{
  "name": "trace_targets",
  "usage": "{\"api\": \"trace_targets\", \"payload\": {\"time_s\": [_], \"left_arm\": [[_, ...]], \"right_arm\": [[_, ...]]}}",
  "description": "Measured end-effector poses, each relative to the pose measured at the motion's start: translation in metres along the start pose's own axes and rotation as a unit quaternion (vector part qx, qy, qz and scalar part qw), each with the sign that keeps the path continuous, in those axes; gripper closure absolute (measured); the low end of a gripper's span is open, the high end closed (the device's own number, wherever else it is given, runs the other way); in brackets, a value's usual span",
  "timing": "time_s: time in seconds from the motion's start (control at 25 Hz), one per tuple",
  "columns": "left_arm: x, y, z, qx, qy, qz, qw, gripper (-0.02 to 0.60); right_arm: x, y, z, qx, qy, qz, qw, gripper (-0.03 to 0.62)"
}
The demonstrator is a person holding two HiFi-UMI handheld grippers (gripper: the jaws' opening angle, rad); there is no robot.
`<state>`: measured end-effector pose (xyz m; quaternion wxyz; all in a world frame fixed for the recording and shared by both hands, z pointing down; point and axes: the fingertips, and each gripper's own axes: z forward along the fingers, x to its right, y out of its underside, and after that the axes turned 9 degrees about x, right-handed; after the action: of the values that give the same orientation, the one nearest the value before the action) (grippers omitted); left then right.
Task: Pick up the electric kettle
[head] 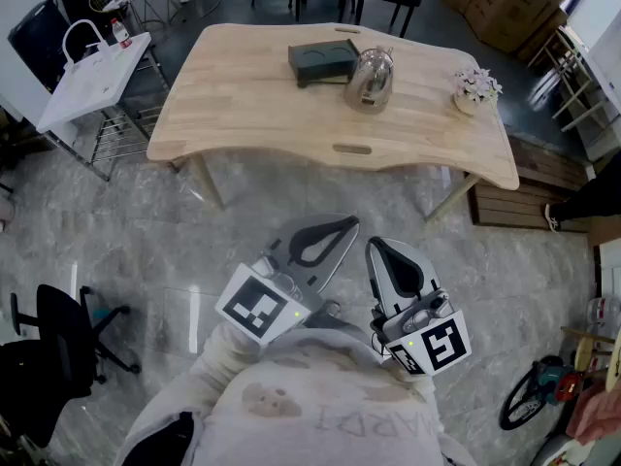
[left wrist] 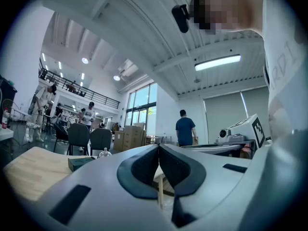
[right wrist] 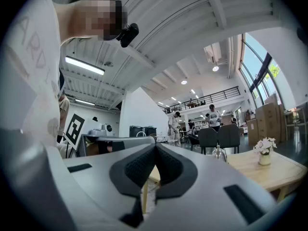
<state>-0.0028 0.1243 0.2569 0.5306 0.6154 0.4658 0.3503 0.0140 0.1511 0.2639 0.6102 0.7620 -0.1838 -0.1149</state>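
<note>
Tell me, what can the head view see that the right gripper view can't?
Only the head view shows the dark box beside the kettle, and a black office chair. Only the right gripper view shows the ceiling light and people standing far off. Both show the kettle, the flower pot and the wooden table.

Even, bright daylight: we see soft shadows under the table (head: 243, 95). Gripper views show strong fisheye bending and dark vignetted corners; ceiling strip lights (left wrist: 217, 62) and tall windows (right wrist: 257, 66) glare mildly.
</note>
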Motion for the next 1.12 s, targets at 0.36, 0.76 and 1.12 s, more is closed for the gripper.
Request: {"api": "trace_targets", "payload": {"time_s": [0.36, 0.76, 1.12], "left_arm": [[-0.015, 0.000, -0.008, 0.002, -0.005, -0.001, 1.0000, 0.569], [-0.031, -0.002, -0.023, 0.004, 0.002, -0.004, 1.0000, 0.569], [-0.047, -0.001, -0.054, 0.008, 0.009, -0.010, 0.9999, 0.569]], "right_arm": [[-0.003, 0.005, 0.012, 0.001, 0.004, -0.002, 1.000, 0.577], [-0.001, 0.014, 0.028, -0.007, 0.029, -0.017, 0.999, 0.577], [0.001, 0.026, 0.042, -0.011, 0.068, -0.043, 0.997, 0.574]]}}
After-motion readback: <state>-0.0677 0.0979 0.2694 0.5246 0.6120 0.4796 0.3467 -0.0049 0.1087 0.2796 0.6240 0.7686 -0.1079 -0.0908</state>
